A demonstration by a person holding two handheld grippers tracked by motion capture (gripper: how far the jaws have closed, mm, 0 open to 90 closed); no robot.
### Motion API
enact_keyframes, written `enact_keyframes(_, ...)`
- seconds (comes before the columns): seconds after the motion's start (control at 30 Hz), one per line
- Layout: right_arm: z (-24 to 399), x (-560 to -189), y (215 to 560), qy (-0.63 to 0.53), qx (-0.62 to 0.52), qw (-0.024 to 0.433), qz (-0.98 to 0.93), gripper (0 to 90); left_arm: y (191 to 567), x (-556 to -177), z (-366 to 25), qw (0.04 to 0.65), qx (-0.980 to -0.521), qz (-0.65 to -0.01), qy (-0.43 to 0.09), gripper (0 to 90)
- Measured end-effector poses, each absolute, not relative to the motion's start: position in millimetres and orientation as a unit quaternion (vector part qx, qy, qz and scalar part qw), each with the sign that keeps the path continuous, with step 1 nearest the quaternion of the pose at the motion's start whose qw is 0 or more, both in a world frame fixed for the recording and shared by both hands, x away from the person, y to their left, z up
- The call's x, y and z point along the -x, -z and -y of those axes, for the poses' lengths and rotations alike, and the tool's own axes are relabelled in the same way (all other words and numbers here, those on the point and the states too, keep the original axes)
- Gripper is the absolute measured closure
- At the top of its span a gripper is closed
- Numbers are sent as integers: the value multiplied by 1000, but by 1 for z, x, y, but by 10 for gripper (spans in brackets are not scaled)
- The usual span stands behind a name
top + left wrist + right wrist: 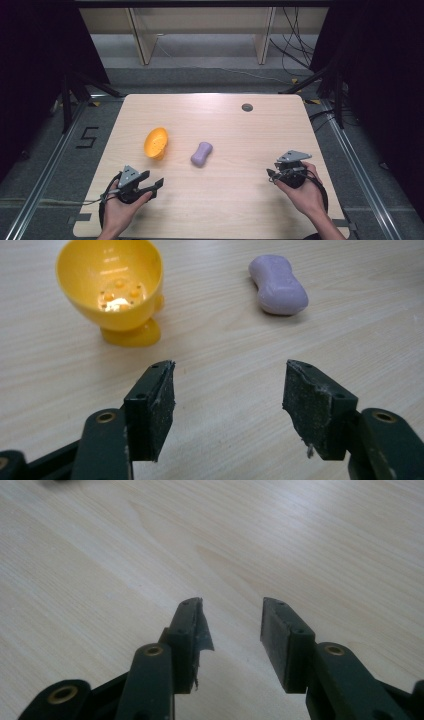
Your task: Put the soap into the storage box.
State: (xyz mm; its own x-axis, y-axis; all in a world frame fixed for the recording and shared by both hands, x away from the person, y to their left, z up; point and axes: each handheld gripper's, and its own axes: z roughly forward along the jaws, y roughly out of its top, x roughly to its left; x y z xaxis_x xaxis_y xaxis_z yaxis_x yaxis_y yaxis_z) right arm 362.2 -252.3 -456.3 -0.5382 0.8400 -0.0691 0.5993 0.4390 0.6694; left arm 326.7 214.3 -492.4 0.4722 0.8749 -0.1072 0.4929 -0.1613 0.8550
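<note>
Two grippers wait empty, jaws apart: left gripper (155,186) faces the yellow strainer cup (156,143) at twelve o'clock, likely lining up a grab. Right gripper (232,625) idles over bare table (235,200), purple soap (201,153) at ten o'clock.

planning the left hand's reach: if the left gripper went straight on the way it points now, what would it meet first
Nothing right away: the open left gripper aims at bare table, between the yellow cup and the purple soap. The line seems to pass between them, though depth is hard to judge.
</note>
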Motion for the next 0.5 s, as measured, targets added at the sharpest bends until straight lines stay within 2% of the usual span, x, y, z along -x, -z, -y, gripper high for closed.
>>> enact_keyframes(0.07,253,-363,457,-299,-427,207,-828,599,482,-330,-210,439,-736,-468,-218,387)
enact_keyframes(0.17,251,-361,455,-297,-433,202,-827,596,462,-341,-200,430,-743,-475,-194,394)
enact_keyframes(0.2,250,-360,455,-297,-434,203,-826,596,456,-347,-196,417,-753,-476,-181,392)
enact_keyframes(0.23,250,-360,454,-296,-432,202,-828,595,450,-354,-196,379,-783,-463,-168,389)
enact_keyframes(0.27,250,-359,455,-297,-431,203,-828,595,443,-368,-187,348,-796,-477,-134,393)
enact_keyframes(0.37,250,-360,455,-296,-426,207,-830,595,439,-383,-176,330,-797,-494,-112,408)
enact_keyframes(0.5,251,-361,457,-294,-423,203,-832,593,431,-412,-159,271,-819,-502,-66,414)
